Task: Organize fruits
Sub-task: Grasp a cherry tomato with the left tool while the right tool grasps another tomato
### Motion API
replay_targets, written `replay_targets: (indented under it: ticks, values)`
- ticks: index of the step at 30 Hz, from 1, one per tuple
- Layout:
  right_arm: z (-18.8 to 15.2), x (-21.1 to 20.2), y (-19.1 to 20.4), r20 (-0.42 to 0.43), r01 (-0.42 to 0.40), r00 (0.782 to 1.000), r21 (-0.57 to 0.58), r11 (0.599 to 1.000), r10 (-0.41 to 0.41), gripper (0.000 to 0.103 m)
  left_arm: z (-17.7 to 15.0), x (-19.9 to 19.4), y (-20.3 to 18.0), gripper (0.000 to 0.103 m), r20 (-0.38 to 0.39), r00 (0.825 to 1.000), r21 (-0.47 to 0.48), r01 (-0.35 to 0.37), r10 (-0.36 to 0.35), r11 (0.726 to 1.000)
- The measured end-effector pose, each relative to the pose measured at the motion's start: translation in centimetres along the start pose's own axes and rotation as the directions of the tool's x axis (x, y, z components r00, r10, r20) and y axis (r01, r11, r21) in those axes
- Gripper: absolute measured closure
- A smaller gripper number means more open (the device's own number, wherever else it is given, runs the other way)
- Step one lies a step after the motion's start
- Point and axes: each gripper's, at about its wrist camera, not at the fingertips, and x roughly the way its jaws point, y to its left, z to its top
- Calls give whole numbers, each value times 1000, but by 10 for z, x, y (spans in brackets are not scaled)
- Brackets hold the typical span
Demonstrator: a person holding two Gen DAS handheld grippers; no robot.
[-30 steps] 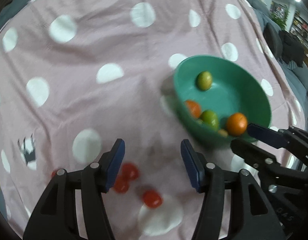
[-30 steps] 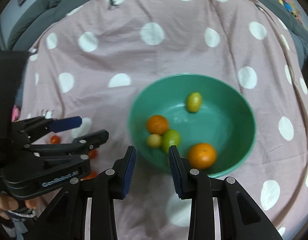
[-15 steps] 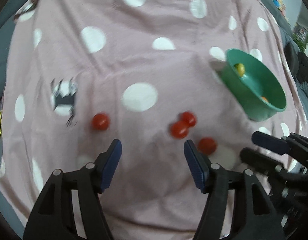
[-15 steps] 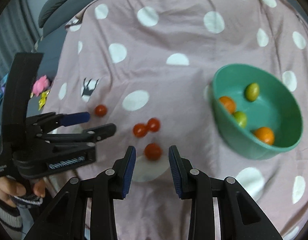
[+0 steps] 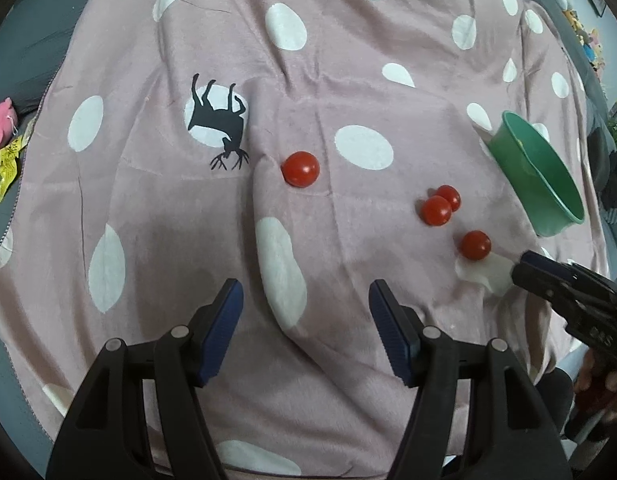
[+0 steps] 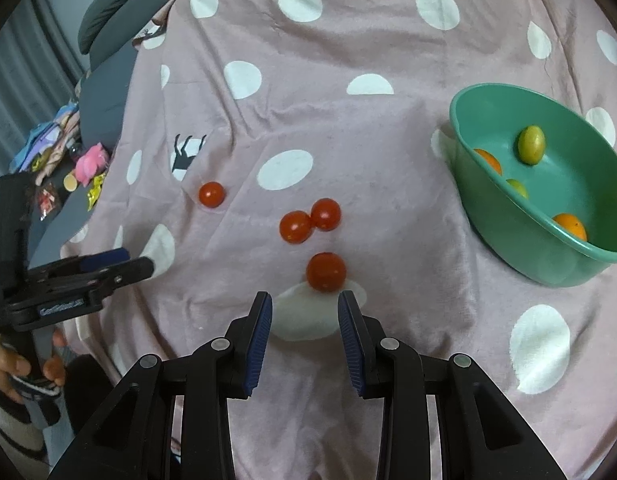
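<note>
White lettering on my left claw (image 6: 108,266) is too blurred to read. My right claw (image 6: 304,320) gapes apart, the nearest small red cherry tomato (image 6: 325,271) just ahead of its tips on the pink polka-dot blanket (image 6: 348,40). Left claw spread wide, empty. The green plastic bowl (image 6: 488,216) of citrus sits right.

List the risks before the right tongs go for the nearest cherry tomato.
1. The nearest cherry tomato lies just ahead of the open right tongs on a soft, wrinkled blanket; a finger nudging it may roll it away.
2. The touching tomato pair sits right behind it, so overshooting may scatter them.
3. The green bowl already holds oranges and green fruit; a dropped tomato might bounce or bruise.
</note>
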Motion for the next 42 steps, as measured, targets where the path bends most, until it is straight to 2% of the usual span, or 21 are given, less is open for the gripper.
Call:
replay_targets:
  ticks: [6,12,16,19,27,35,42]
  values:
    - [8,18,5,-24,11,1000,-31,999,-11,69,4,6,-15,38,-7,1000,38,29,-29,999]
    - [21,45,9,-47,76,996,-99,992,-81,69,12,23,-28,38,-36,999,69,39,-37,997]
    - [21,58,1,-71,66,995,-93,993,-73,69,21,33,-37,38,-48,998,83,49,-45,995]
    - [21,56,-5,-52,50,997,-87,995,-54,73,28,43,-47,39,-56,997,99,59,-54,993]
    - [22,41,-29,-8,45,999,-42,998,-46,73,47,72,-82,40,-75,990,149,127,-117,981]
    - [20,35,-32,7,14,1000,-30,999,-13,73,59,96,-102,56,-83,989,172,133,-121,976]
    - [19,34,-35,18,8,1000,-20,1000,-8,73,64,104,-113,75,-45,997,216,63,-55,974]
